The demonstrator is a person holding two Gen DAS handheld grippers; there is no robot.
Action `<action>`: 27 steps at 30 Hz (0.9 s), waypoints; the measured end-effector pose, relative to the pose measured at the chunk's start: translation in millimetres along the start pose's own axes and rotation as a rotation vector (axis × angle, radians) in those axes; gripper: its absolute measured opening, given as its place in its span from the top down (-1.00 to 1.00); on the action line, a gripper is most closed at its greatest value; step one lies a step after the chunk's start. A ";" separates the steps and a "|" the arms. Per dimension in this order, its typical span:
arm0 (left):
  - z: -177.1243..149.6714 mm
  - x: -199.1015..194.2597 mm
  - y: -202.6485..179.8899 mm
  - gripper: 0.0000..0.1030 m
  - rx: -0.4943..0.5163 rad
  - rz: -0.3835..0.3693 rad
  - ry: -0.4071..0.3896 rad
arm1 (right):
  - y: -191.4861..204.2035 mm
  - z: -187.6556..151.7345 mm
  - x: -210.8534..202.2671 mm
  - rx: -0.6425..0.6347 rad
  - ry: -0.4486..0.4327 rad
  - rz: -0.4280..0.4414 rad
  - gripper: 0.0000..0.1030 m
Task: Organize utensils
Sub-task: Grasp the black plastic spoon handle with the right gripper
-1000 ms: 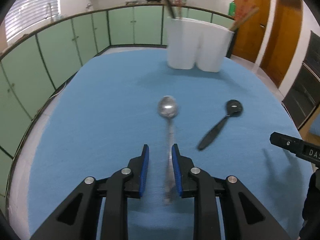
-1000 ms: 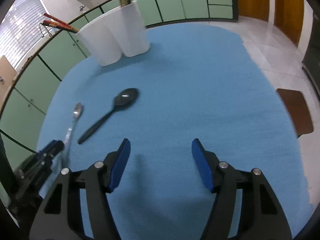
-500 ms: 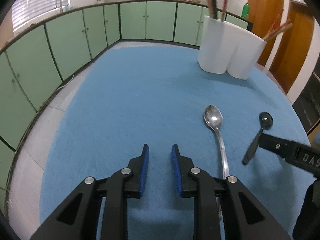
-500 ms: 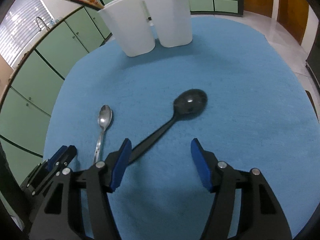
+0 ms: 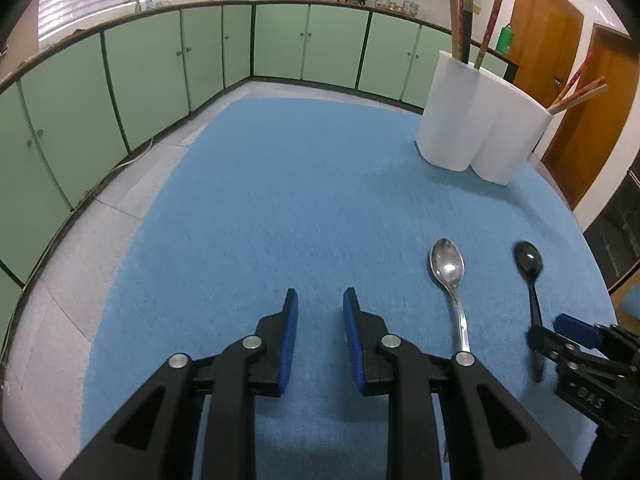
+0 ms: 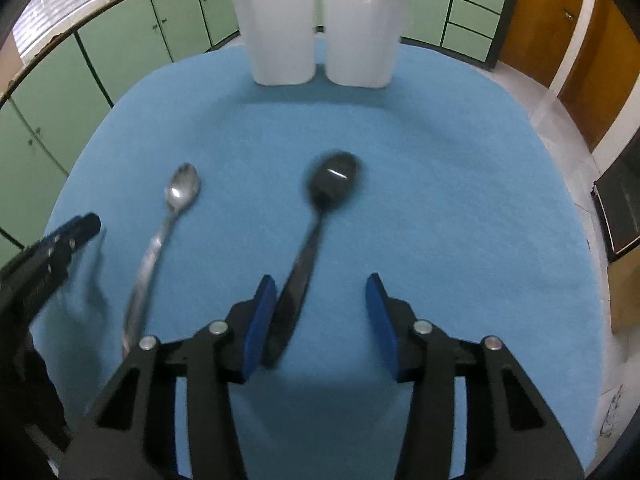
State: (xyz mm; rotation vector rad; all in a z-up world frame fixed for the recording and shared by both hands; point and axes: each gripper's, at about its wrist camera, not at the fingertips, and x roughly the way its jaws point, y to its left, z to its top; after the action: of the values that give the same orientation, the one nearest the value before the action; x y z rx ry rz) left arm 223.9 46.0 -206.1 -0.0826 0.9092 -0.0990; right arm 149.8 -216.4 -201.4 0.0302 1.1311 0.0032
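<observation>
Right tool point(image 6: 320, 312) has advanced over black spoon point(image 6: 320, 216), handle between wide fingers, left pad touching. Left tool point(image 5: 318, 332) narrow, empty; metal spoon point(image 5: 450, 284) at its 2 o'clock.

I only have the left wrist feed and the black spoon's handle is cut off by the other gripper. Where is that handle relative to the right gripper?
Observer: In the right wrist view the black spoon has its handle end between the open fingers of the right gripper, close against the left pad.
Operator: Is it gripped?
Observer: No, the jaws stand wide apart.
Operator: Does the holder line up?
Observer: The white holder stands straight ahead of that gripper.
</observation>
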 end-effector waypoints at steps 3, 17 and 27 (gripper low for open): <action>-2.6 -1.1 -5.1 0.54 0.007 -0.019 0.007 | -16.6 -6.5 -7.2 -0.040 0.016 0.075 0.16; 4.1 -7.8 -12.6 0.43 0.017 0.003 -0.007 | 3.9 53.2 12.1 -0.094 0.016 0.098 -0.07; 8.8 -1.3 -8.7 0.42 0.011 0.010 0.001 | 16.8 66.5 32.1 -0.104 0.078 0.052 0.39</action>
State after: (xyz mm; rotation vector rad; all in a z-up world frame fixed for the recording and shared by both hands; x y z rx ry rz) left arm 229.6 37.8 -198.7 -0.0683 0.9097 -0.0949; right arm 223.9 -200.5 -201.8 -0.0335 1.2062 0.1107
